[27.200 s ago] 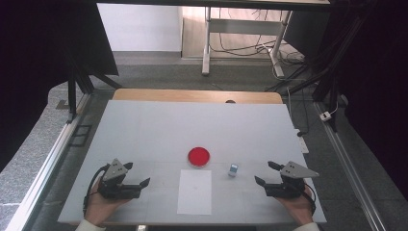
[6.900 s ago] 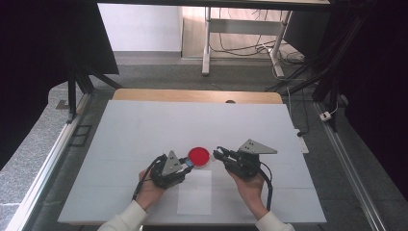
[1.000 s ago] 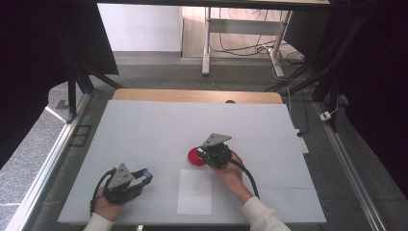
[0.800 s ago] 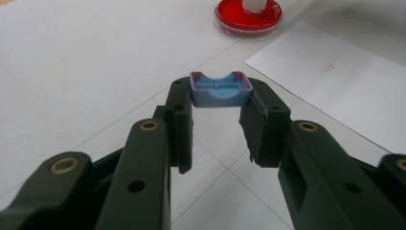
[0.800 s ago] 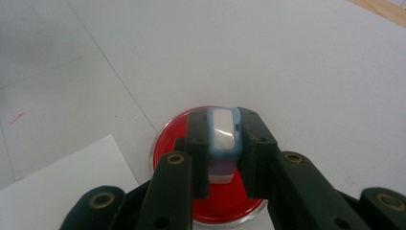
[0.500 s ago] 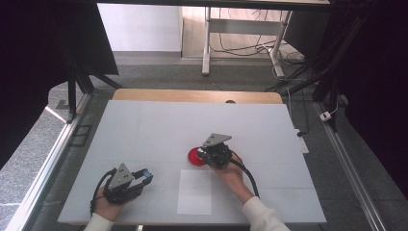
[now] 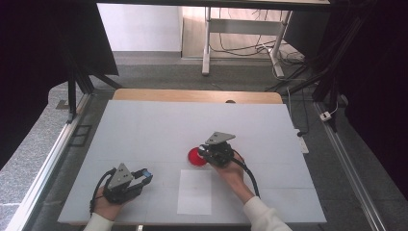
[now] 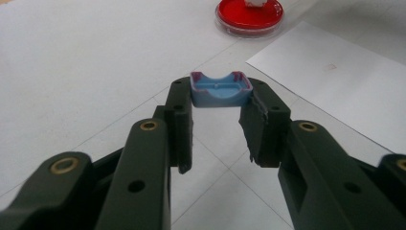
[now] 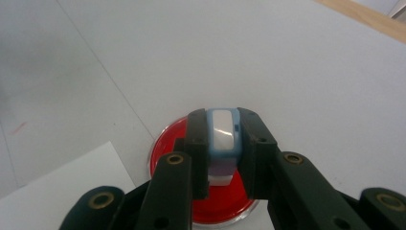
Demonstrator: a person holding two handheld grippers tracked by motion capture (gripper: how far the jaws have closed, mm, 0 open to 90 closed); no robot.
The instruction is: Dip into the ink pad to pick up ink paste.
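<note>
White surface (image 7: 144,130) carries a red dish (image 9: 167,167) mid-way; right tongs (image 9: 222,143) clench a small blue-white box (image 9: 221,139) over it. Near left, left tongs (image 8: 221,103) grip what seems its blue lid (image 8: 221,90).

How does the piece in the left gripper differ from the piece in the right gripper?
The blue cap is hollow and open-topped; the stamp has a white middle. The cap is held over bare table, the stamp above the red dish. Both are light blue and clamped between jaws.

free: far half of table (image 7: 159,122) | obstacles: red dish (image 7: 195,156), paper sheet (image 7: 195,192) mid-near
</note>
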